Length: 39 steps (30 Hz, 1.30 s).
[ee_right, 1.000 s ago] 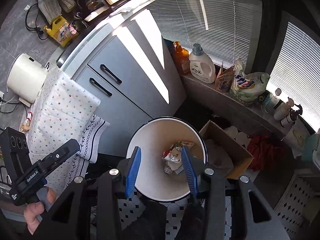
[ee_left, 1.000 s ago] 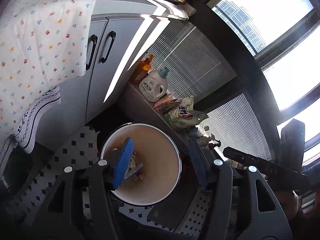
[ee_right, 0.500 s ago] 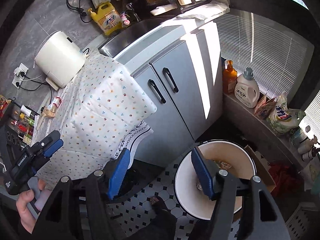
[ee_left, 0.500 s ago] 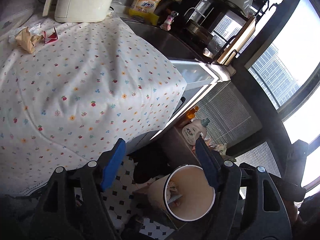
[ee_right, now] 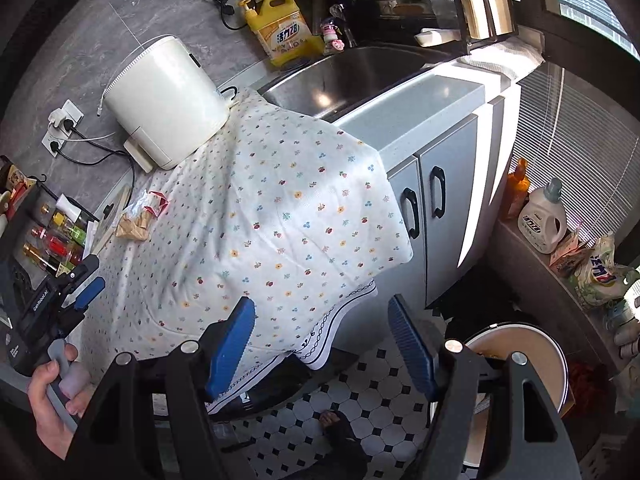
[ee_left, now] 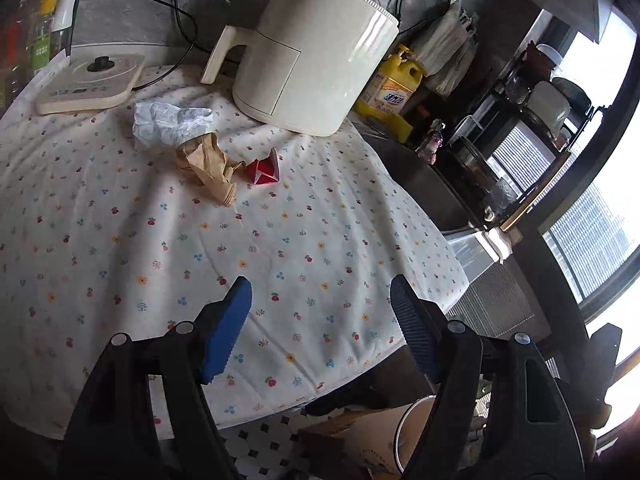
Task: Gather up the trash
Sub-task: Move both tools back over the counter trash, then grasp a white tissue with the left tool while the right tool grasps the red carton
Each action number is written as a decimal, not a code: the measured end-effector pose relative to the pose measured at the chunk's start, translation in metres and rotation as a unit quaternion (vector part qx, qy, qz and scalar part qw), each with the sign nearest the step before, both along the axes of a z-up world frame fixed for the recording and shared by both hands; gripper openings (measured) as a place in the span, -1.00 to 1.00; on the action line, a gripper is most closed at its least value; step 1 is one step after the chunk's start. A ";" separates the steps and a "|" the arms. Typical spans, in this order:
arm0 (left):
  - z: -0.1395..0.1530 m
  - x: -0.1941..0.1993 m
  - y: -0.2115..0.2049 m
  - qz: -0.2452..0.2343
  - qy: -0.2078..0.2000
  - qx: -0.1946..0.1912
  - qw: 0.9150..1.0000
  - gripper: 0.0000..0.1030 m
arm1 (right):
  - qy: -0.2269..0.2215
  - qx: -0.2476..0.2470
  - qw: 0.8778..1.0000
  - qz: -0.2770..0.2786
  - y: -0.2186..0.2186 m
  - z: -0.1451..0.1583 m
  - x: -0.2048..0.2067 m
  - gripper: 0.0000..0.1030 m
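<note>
Hovering agape, empty: left hand-held gripper point(ee_left: 320, 300), right point(ee_right: 322, 320); detergent jug point(ee_right: 284, 32) (label possibly "28").

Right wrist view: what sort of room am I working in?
Most likely a home kitchen: a steel sink set in a counter over grey cabinet doors, a yellow dish soap jug beside it, and a white countertop appliance plugged in.
</note>
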<state>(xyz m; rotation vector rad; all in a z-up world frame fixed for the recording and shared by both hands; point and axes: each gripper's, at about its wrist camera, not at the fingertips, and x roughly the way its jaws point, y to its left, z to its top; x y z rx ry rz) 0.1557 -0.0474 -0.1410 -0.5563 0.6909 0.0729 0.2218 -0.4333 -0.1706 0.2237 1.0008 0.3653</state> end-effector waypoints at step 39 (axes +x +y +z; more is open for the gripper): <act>-0.049 0.095 0.199 0.003 0.022 -0.031 0.999 -0.92 | 0.002 -0.048 0.997 -0.054 0.171 -0.002 0.028 0.32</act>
